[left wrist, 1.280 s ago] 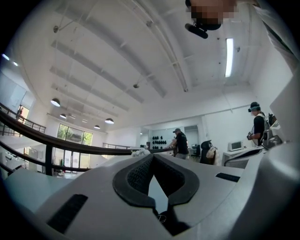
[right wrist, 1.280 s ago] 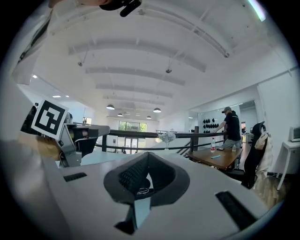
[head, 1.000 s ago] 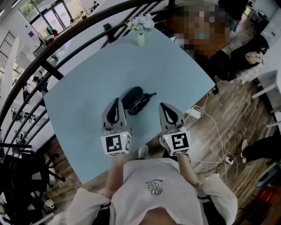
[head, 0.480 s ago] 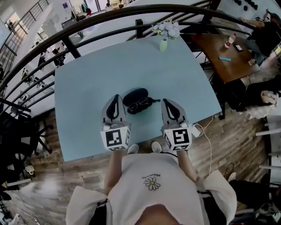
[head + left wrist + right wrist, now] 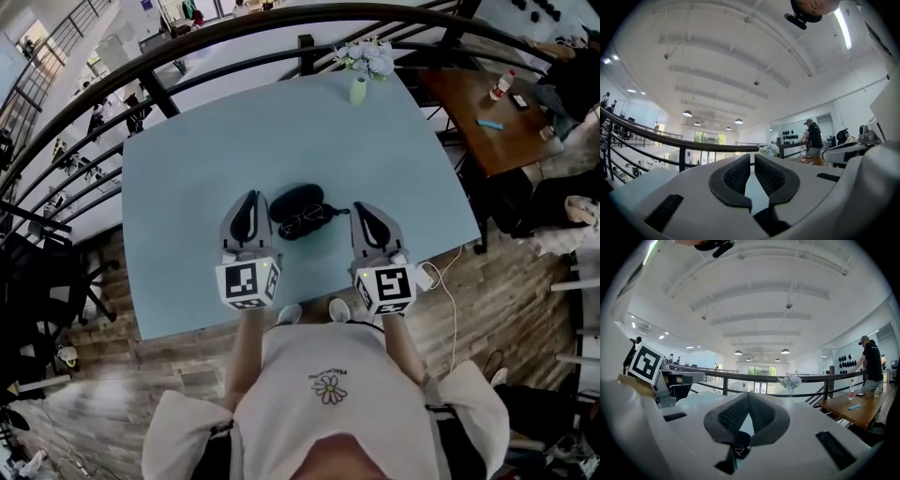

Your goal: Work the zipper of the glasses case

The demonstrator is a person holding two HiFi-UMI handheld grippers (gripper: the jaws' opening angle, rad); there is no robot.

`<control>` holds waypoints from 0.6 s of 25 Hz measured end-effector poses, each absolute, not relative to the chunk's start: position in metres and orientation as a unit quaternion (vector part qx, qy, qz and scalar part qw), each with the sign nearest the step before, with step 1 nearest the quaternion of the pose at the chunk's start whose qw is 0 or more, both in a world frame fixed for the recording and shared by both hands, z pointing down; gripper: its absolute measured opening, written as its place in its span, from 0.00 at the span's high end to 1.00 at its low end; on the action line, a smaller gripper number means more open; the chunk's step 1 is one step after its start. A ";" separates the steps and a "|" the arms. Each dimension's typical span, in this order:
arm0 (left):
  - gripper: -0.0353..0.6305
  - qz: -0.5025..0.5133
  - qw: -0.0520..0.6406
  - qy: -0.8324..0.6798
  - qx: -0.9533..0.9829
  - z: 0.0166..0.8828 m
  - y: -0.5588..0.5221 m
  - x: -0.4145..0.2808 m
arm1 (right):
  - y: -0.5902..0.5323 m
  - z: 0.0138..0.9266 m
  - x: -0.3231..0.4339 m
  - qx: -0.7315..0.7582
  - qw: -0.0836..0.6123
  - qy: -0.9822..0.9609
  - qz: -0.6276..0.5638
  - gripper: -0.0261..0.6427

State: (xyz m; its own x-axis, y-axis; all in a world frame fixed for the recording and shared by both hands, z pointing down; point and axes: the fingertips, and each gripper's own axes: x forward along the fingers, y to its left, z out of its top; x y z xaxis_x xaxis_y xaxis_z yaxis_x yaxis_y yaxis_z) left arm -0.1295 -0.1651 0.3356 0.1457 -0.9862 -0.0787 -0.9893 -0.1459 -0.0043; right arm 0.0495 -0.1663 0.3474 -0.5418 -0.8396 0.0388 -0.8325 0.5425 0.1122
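Vs 1 s ago: blue table [image 5: 187,187] sits squarer in head view, and the vase [image 5: 358,91] at its far edge is now nearer top centre. Both grippers & the case keep the same places on it. Vs half a sec ago: hardly any change.

Counts: 2 grippers, 1 case, 1 pair of glasses, 1 vase w/ flowers [image 5: 367,58], 1 blue table, 1 brown table [image 5: 487,108] far right w/ 1 bottle [image 5: 502,84].

The left gripper [image 5: 249,199] has jaws pressed together w/ nothing betw. them, and lies near-left of the case. The right gripper [image 5: 362,208] also has jaws closed at the tips & empty, to the right of the case.

The black glasses case [image 5: 296,201] lies on the blue table betw. the two gripper tips, touching neither. The glasses [image 5: 305,223] lie against its near-right side, one temple pointing toward the right gripper.

Only head view shows case & glasses. Both gripper views look out past the closed jaws to the railing [image 5: 811,378], the flowers and a person [image 5: 871,362] standing at the brown table. Right gripper view alone shows the left one's marker cube [image 5: 645,363] at its left.
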 end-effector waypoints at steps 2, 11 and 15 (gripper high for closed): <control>0.87 0.023 0.024 0.642 -0.766 0.338 -0.172 -0.132 | -0.166 0.347 0.045 0.475 0.043 -0.878 -0.039 0.95; 0.66 -0.054 -0.115 0.548 -0.826 0.427 -0.251 -0.138 | -0.166 0.365 0.027 0.462 0.058 -0.884 -0.027 0.95; 0.66 -0.167 -0.189 0.479 -0.841 0.501 -0.267 -0.127 | -0.163 0.389 0.020 0.455 0.086 -0.886 -0.012 0.95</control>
